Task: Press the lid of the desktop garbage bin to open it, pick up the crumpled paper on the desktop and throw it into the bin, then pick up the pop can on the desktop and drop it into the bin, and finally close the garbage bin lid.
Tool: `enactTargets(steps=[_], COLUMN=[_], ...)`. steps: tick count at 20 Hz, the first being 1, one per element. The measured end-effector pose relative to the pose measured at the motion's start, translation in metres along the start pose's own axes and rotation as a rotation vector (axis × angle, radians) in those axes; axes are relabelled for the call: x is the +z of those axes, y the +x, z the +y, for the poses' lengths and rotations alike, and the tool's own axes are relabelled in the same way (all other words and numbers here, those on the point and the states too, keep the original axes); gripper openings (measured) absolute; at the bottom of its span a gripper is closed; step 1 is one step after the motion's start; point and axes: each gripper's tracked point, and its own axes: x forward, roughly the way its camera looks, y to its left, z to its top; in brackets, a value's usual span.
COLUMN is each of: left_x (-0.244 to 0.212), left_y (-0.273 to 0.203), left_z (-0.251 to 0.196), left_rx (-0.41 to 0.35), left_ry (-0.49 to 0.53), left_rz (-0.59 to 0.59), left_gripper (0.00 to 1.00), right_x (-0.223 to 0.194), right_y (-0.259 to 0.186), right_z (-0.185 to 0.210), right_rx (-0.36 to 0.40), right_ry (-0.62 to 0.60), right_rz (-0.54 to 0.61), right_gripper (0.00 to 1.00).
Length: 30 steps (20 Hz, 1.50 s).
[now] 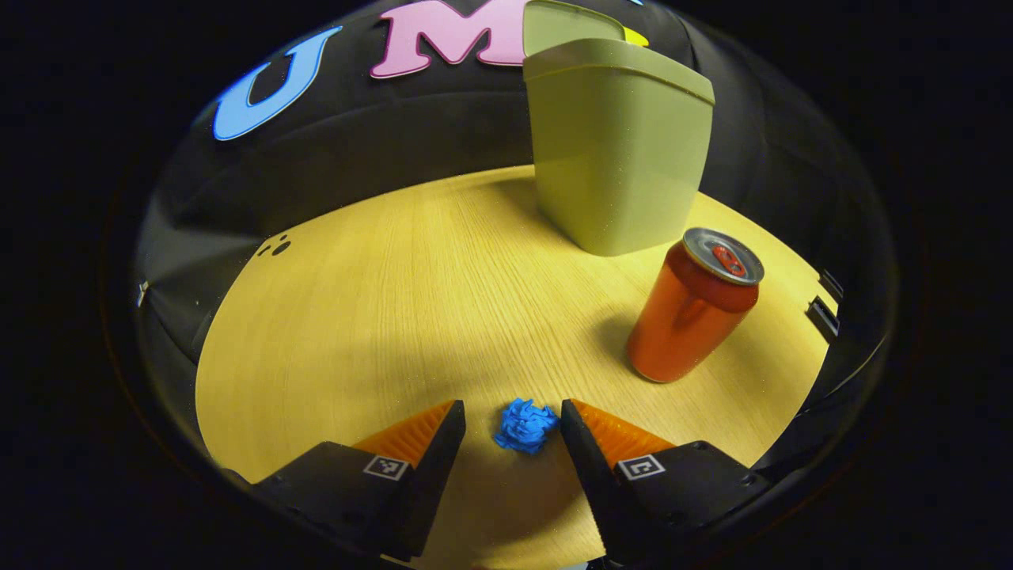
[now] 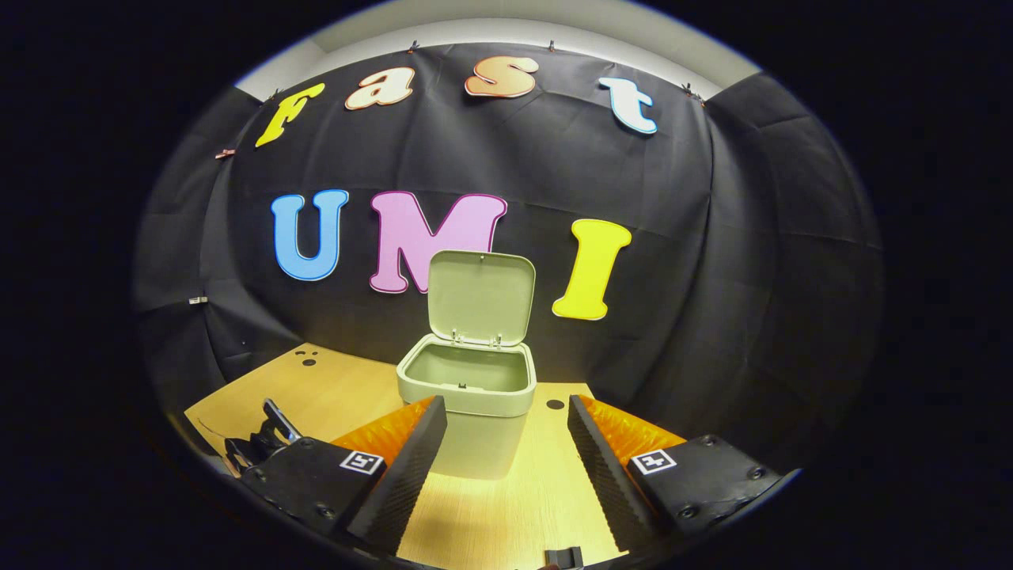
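Wood-grain surface (image 1: 380, 317), dark cloth behind. Left claw (image 1: 513, 423) wide, low, straddling crumpled paper (image 1: 525, 425); paper dead centre btwn fingers, not yet gripped. Pop can (image 1: 692, 313) upright to right, nr bin (image 1: 617, 150). Right claw (image 2: 506, 431) wide, empty, facing bin w/ lid (image 2: 481, 297) up.

A pale green plastic desktop bin (image 2: 467, 380) stands upright at the far side of the wooden desk, its hinged lid (image 2: 480, 297) raised upright. An orange pop can (image 1: 692, 313) stands upright near the bin. A small crumpled blue paper ball (image 1: 526, 425) lies nearer, well apart from the bin
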Motion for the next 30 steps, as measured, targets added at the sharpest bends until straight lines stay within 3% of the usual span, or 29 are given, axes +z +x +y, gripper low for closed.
enactTargets(steps=[2, 3, 4, 5, 10, 14, 15, 17, 26, 27, 30], left_x=[-0.004, -0.004, -0.002, -0.002, 0.002, 0.013, 0.018, 0.036, 0.155, 0.170, 0.213], left_y=[0.002, 0.003, 0.003, 0.005, 0.007, -0.002, -0.006, -0.017, -0.083, -0.091, -0.118], left_z=[-0.002, -0.003, -0.005, -0.007, -0.006, -0.001, -0.001, 0.002, 0.004, 0.001, -0.003], left_rx=[-0.006, -0.005, -0.008, -0.015, -0.006, 0.005, 0.002, 0.004, -0.013, -0.023, -0.049], left_ry=[0.031, 0.044, 0.051, 0.055, 0.082, 0.099, 0.095, 0.077, 0.005, 0.001, -0.001], left_rz=[0.012, 0.010, 0.004, 0.005, -0.009, -0.054, -0.072, -0.113, -0.373, -0.407, -0.493], left_gripper=[0.77, 0.70, 0.76, 0.74, 0.48, 0.46, 0.51, 0.43, 0.46, 0.42, 0.46], right_x=[0.001, 0.000, -0.001, -0.002, -0.005, -0.006, -0.008, -0.011, -0.017, -0.017, -0.014], right_y=[-0.002, -0.003, -0.005, -0.005, -0.007, -0.007, -0.008, -0.008, -0.005, -0.004, -0.006], right_z=[0.001, 0.001, 0.001, 0.002, 0.000, 0.002, 0.003, 0.006, 0.018, 0.019, 0.022], right_rx=[0.002, 0.003, 0.002, 0.003, -0.002, 0.005, 0.007, 0.013, 0.045, 0.049, 0.055], right_ry=[0.004, 0.003, 0.000, -0.001, 0.009, -0.003, -0.010, -0.009, -0.002, -0.001, -0.004], right_rz=[0.001, 0.002, 0.005, 0.008, 0.015, 0.010, 0.011, 0.018, 0.028, 0.028, 0.022], right_gripper=[0.97, 0.97, 0.97, 0.97, 0.97, 0.97, 0.97, 0.97, 0.97, 0.97, 0.97])
